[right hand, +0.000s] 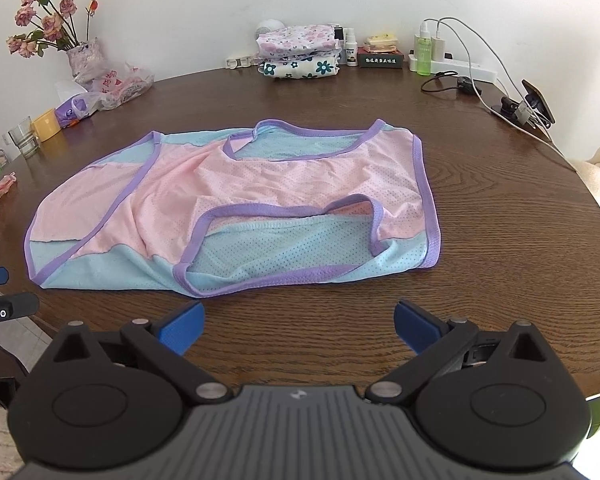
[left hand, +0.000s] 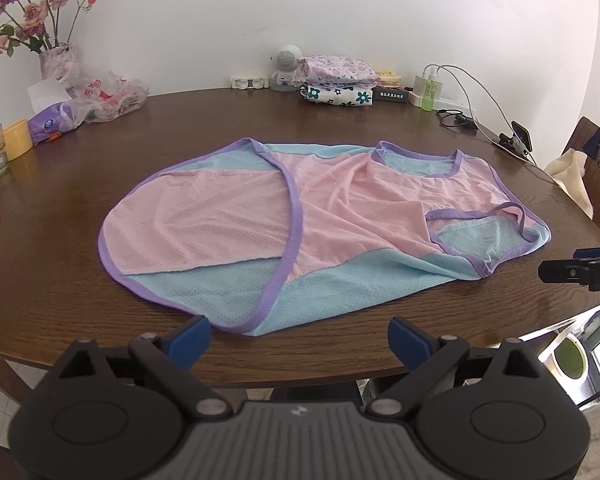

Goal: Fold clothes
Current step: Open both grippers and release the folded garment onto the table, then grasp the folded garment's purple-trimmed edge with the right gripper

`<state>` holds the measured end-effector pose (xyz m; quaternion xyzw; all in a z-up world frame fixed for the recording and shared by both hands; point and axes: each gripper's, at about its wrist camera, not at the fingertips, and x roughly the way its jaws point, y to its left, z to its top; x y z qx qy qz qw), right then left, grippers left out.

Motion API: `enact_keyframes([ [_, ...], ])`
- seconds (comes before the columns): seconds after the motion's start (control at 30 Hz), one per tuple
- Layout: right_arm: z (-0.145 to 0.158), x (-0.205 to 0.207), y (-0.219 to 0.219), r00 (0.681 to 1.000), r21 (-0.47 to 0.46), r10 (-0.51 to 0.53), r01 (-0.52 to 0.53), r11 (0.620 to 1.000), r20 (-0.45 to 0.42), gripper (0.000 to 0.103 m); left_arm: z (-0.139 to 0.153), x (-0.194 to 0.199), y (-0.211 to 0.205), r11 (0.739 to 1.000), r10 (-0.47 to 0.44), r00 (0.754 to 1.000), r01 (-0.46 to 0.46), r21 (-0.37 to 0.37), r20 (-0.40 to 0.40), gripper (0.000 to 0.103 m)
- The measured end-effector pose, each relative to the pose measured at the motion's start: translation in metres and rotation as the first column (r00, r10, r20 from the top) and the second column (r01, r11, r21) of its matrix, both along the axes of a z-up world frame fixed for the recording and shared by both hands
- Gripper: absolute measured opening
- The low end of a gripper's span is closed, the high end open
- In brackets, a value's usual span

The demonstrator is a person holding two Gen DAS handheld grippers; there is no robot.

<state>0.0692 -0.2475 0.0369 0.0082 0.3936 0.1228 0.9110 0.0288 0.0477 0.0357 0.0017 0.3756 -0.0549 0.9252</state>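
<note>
We see the pink and pale-blue mesh sleeveless top with purple binding [left hand: 300,216] lying flat in the middle of the round dark wooden table [left hand: 60,280]. Our left gripper [left hand: 299,338] and right gripper [right hand: 299,326] hover spread and empty at its near edge. It looks light, limp and slippery, so we judge the bound hems the best hold.

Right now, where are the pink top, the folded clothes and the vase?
pink top [left hand: 340,208], left wrist view, pink middle panel.
folded clothes [right hand: 300,67], right wrist view, bottom flowered piece.
vase [right hand: 85,57], right wrist view, body.
</note>
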Motion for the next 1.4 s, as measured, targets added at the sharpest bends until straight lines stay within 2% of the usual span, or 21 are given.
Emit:
enact_keyframes([
  [0.2,0.001,0.000,0.000,1.000,-0.005,-0.004,0.004,1.000,0.003,0.103,0.000,0.001,-0.002,1.000,-0.006,1.000,0.006,0.003,0.002,0.101],
  [0.7,0.001,0.005,0.005,1.000,-0.005,0.021,-0.021,1.000,-0.002,0.103,0.002,0.006,0.002,1.000,-0.005,1.000,0.004,0.028,0.029,0.101],
  [0.83,0.005,0.009,0.009,0.998,0.004,0.053,-0.053,0.999,0.028,0.103,0.003,0.010,0.005,0.999,-0.006,0.999,0.004,0.042,0.041,0.101],
  [1.0,0.014,0.025,0.027,0.987,0.034,0.151,-0.153,0.988,0.057,0.100,0.006,0.018,0.018,0.999,0.024,0.998,-0.026,0.040,0.061,0.101],
  [1.1,0.014,0.038,0.042,0.977,0.060,0.211,-0.212,0.975,0.034,0.080,0.006,0.026,0.033,0.998,0.059,0.996,-0.060,0.022,0.069,0.101],
  [1.23,0.007,0.063,0.058,0.968,0.069,0.250,-0.247,0.966,-0.027,0.060,0.002,0.040,0.048,0.996,0.091,0.993,-0.092,0.018,0.071,0.101],
  [1.3,0.004,0.071,0.066,0.960,0.073,0.276,-0.272,0.959,-0.054,0.043,0.000,0.047,0.051,0.996,0.083,0.994,-0.086,0.030,0.076,0.101],
  [1.33,0.002,0.074,0.071,0.955,0.073,0.289,-0.284,0.956,-0.068,0.037,-0.001,0.050,0.052,0.996,0.077,0.994,-0.080,0.038,0.080,0.100],
  [1.37,0.001,0.077,0.075,0.950,0.073,0.301,-0.296,0.952,-0.082,0.031,-0.002,0.053,0.053,0.996,0.071,0.994,-0.075,0.046,0.083,0.096],
  [1.4,-0.001,0.079,0.079,0.945,0.072,0.313,-0.307,0.949,-0.095,0.031,-0.002,0.057,0.054,0.996,0.063,0.994,-0.068,0.058,0.087,0.089],
])
